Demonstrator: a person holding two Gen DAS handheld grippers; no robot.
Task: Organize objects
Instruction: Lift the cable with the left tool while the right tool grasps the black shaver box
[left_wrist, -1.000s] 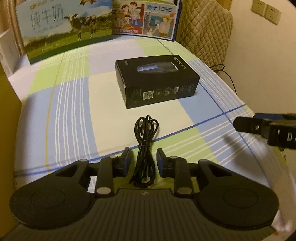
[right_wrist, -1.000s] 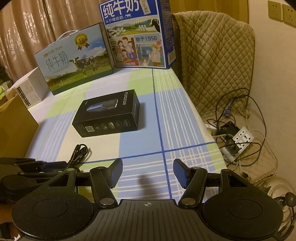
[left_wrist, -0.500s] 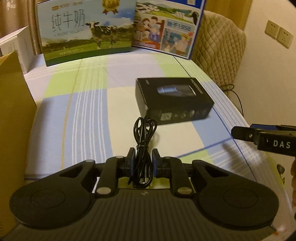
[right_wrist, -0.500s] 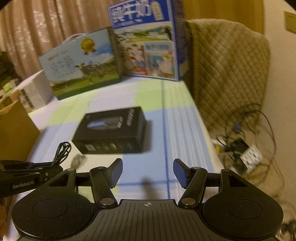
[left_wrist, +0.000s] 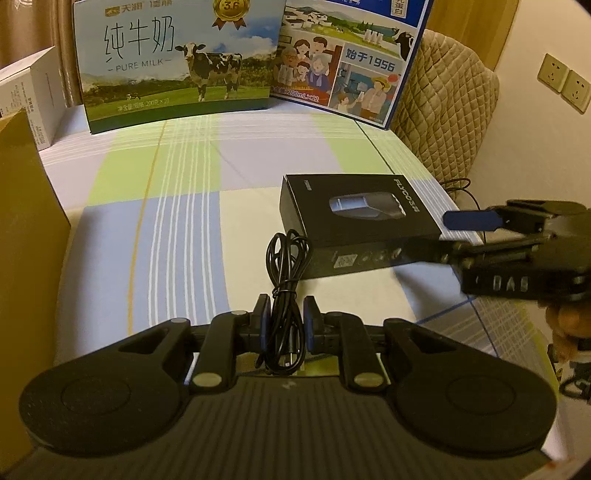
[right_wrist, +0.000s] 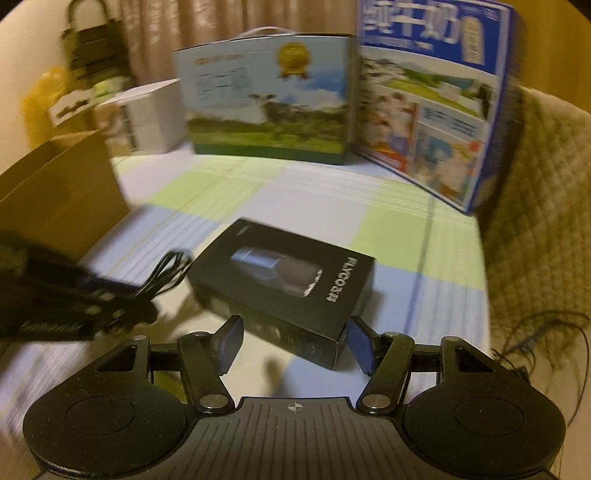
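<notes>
A coiled black cable (left_wrist: 286, 273) is held between the pads of my left gripper (left_wrist: 285, 325), which is shut on it; its loop sticks out ahead, above the checked cloth. It also shows in the right wrist view (right_wrist: 162, 275). A black shaver box (left_wrist: 356, 221) lies flat on the cloth to the right of the cable. My right gripper (right_wrist: 291, 345) is open, its two fingers either side of the box's (right_wrist: 288, 284) near corner. From the left wrist view, the right gripper (left_wrist: 461, 236) reaches in from the right against the box's front side.
Two milk cartons (left_wrist: 173, 62) (left_wrist: 347, 59) stand at the back of the cloth-covered surface (left_wrist: 177, 229). A white box (left_wrist: 29, 96) and a brown cardboard box (left_wrist: 26, 236) are at the left. A quilted chair back (left_wrist: 443, 107) and loose wires (right_wrist: 543, 339) are at the right.
My left gripper shut on the cable and lifted it. My right gripper moved left and forward, so its open fingers now straddle the corner of the black box.
</notes>
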